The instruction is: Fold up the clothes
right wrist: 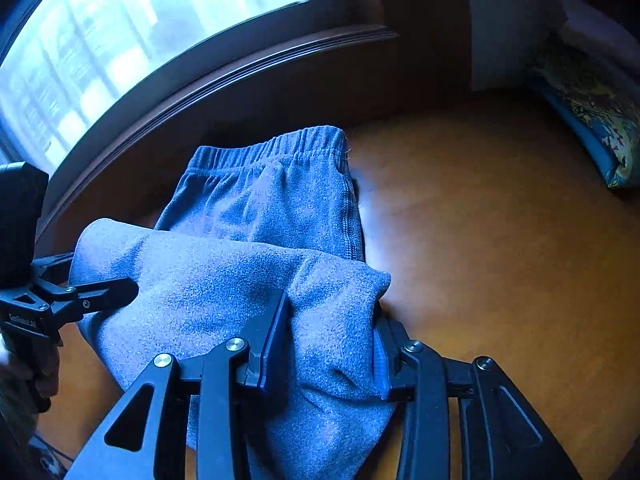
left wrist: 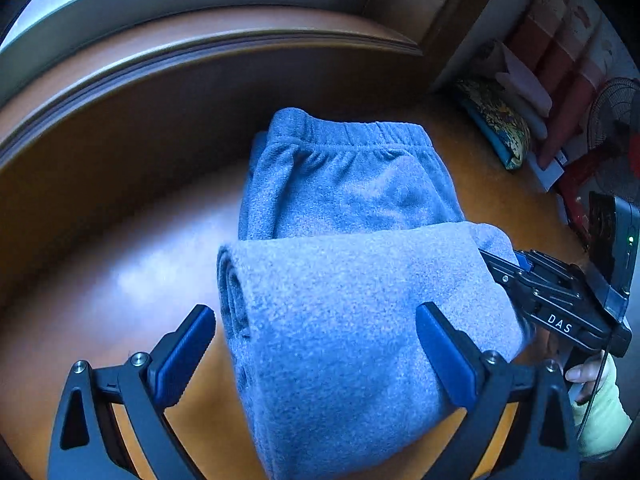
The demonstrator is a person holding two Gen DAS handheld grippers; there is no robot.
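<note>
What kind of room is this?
Likely a home room: a wooden floor under a big window with a wooden sill, a patterned cushion and a standing fan along the wall.

Both grippers are black angular frames with triangular cut-outs and silver round-headed screws at the pivots. The left gripper [left wrist: 316, 350] carries flat blue ribbed pads on its fingers [left wrist: 184, 356], while the right gripper [right wrist: 332, 344] shows dark fingers [right wrist: 272, 336] edged in blue, white "DAS" lettering and a small green light. A pale yellow-green sleeve [left wrist: 604, 412] covers the right wrist, with a thin black cable [left wrist: 596, 392] running beside it.
</note>
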